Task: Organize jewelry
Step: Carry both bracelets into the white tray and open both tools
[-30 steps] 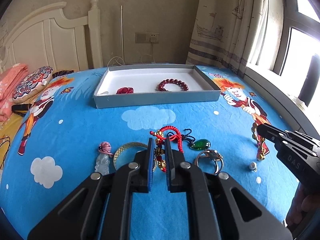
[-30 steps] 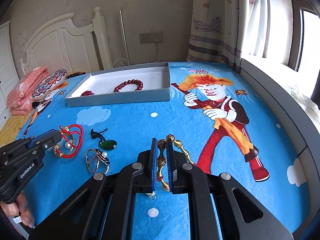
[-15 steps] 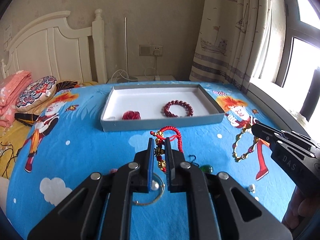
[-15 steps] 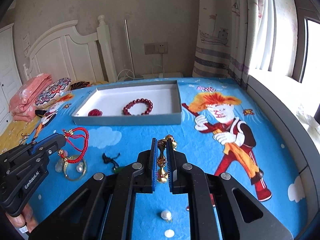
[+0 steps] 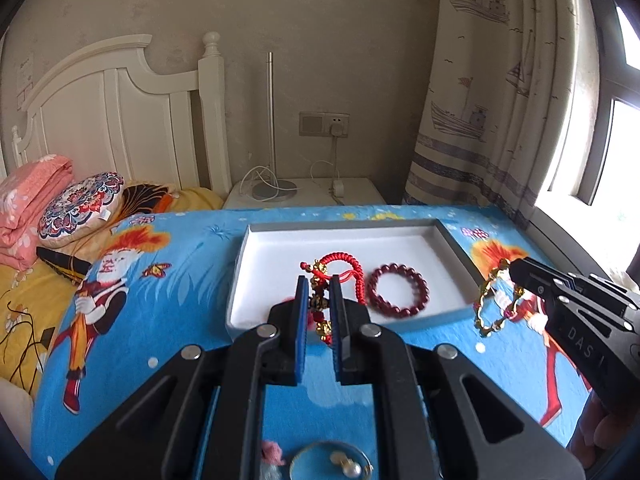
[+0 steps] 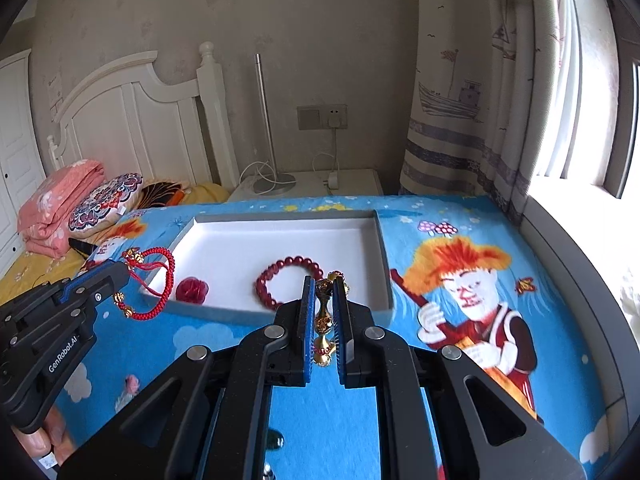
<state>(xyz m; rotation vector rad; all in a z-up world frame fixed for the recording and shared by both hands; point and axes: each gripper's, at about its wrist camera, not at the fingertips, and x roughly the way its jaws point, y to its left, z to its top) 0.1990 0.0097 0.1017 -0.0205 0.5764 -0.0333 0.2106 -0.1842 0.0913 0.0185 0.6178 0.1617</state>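
Observation:
A grey tray (image 5: 456, 240) (image 6: 385, 256) with a white floor lies on the blue bedspread. In it are a dark red bead bracelet (image 5: 398, 291) (image 6: 289, 282) and a small red flower piece (image 6: 192, 290). My left gripper (image 5: 319, 284) (image 6: 124, 270) is shut on a red cord bracelet with gold beads (image 5: 344, 270) (image 6: 154, 286), held in the air near the tray's front left edge. My right gripper (image 6: 323, 284) (image 5: 510, 270) is shut on a gold bead bracelet (image 6: 324, 316) (image 5: 496, 304), held in the air near the tray's front right corner.
A gold bangle (image 5: 332, 462) with a pearl (image 5: 352, 469) and a pink charm (image 5: 272, 452) lie on the bedspread under my left gripper. A dark green pendant (image 6: 274, 440) lies below my right gripper. A headboard (image 5: 120, 120), pillows (image 5: 80, 204) and a nightstand (image 5: 304, 192) stand behind.
Both grippers have lifted their bracelets off the bedspread and moved forward toward the tray. The loose pieces left on the bedspread now sit low in the views.

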